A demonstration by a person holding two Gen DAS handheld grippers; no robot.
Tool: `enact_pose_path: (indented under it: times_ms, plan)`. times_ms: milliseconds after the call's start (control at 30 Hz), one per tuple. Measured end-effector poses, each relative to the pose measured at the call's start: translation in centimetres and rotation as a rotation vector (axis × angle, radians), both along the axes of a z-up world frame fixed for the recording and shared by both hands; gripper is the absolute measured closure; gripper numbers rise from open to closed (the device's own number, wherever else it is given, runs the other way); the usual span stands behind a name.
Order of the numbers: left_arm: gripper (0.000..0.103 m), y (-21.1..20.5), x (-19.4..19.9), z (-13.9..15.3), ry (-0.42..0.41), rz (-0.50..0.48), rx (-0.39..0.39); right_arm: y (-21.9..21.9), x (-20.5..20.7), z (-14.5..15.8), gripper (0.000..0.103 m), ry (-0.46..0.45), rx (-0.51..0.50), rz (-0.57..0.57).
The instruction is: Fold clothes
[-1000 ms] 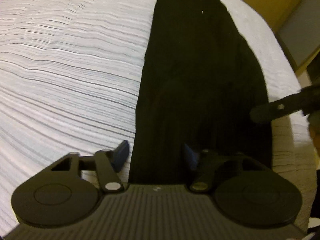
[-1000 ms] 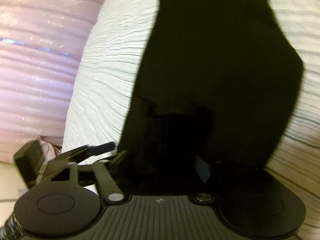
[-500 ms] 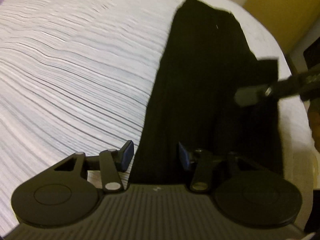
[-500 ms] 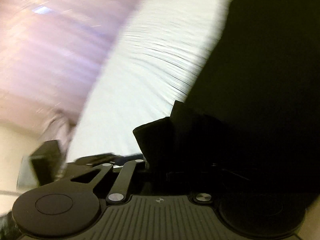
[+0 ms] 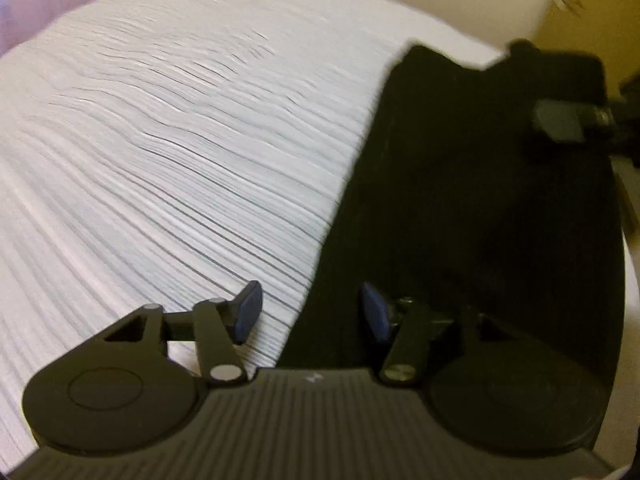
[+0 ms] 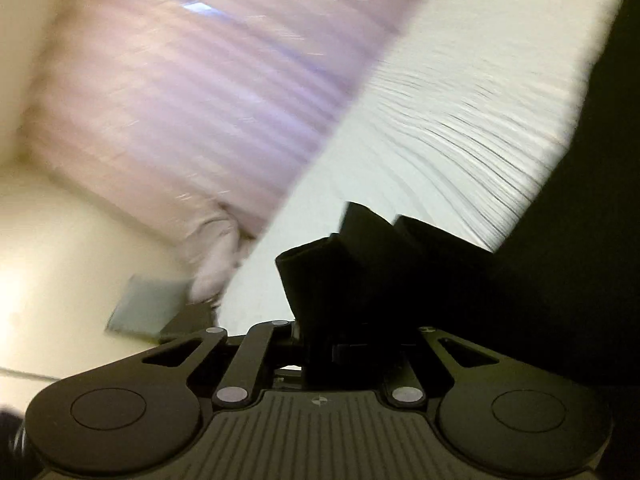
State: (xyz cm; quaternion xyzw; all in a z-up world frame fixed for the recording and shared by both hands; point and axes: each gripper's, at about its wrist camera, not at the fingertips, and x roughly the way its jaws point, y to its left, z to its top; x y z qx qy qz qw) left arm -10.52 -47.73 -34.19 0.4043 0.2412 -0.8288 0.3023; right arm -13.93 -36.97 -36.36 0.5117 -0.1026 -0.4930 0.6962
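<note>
A long black garment (image 5: pixel 460 200) lies on the white ribbed bedspread (image 5: pixel 160 160). My left gripper (image 5: pixel 311 312) hovers low over its near left edge. Its jaws are opening; the cloth's edge lies between the blue pads (image 5: pixel 248 312), which do not press on it. My right gripper (image 6: pixel 320 344) is shut on a bunched corner of the black garment (image 6: pixel 360 264) and holds it lifted off the bed. In the left wrist view the right gripper (image 5: pixel 560 124) shows at the upper right, with the raised flap of cloth behind it.
The bedspread (image 6: pixel 440 140) stretches wide to the garment's left. A pink pleated fabric (image 6: pixel 200 100) hangs beyond the bed's edge, above a cream floor (image 6: pixel 60 260). A blurred grey flat object (image 6: pixel 148 308) lies there. Yellow-brown furniture (image 5: pixel 580 8) stands at the far right.
The right gripper shut on the garment's corner, lifted it and carried it toward the garment's far end. The left jaws stand a little wider, and the left view tilted up.
</note>
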Motion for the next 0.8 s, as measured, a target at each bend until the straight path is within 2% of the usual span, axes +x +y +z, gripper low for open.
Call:
enact_pose_path:
  times_ms: [33,100,267,367,400,433,467,500,533,633,700,800]
  plan:
    - [0.052,-0.1,-0.1,-0.3,-0.012,0.010,0.011,-0.2,-0.3,-0.7,0.096,0.004,0.020,-0.001]
    - [0.052,0.0,-0.9,-1.3,-0.054,-0.019,0.029,0.0,-1.9,-4.9,0.096,-0.006,0.186,-0.061]
    - [0.051,0.7,-1.9,-2.4,-0.110,-0.075,0.033,1.9,-3.4,-8.9,0.095,-0.004,0.338,-0.129]
    - [0.051,0.9,-0.5,-2.1,-0.131,-0.070,0.038,1.7,-3.6,-9.1,0.095,0.003,0.372,-0.162]
    - [0.051,1.0,0.2,-1.7,-0.139,-0.068,0.033,1.7,-3.6,-8.8,0.095,0.009,0.381,-0.170]
    - [0.051,1.1,1.0,-1.2,-0.147,-0.065,0.028,2.1,-3.5,-8.2,0.090,0.034,0.388,-0.175]
    - [0.051,1.4,1.9,-0.6,-0.158,-0.068,0.019,2.7,-3.1,-7.3,0.074,0.061,0.388,-0.175]
    - [0.051,1.6,2.8,-0.1,-0.169,-0.073,0.011,3.5,-2.3,-6.4,0.067,0.083,0.385,-0.175]
    - [0.051,1.9,3.7,0.5,-0.181,-0.077,0.002,4.2,-1.6,-5.4,0.055,0.105,0.382,-0.174]
    - [0.051,4.1,6.3,1.8,-0.251,-0.160,-0.056,6.1,1.5,-2.4,0.054,0.203,0.365,-0.130]
    - [0.049,6.1,7.7,2.4,-0.309,-0.243,-0.114,6.9,5.4,-0.3,0.054,0.341,0.320,-0.036]
    - [0.046,10.6,8.6,1.4,-0.392,-0.464,-0.246,8.0,13.3,2.5,0.054,0.602,0.202,0.163]
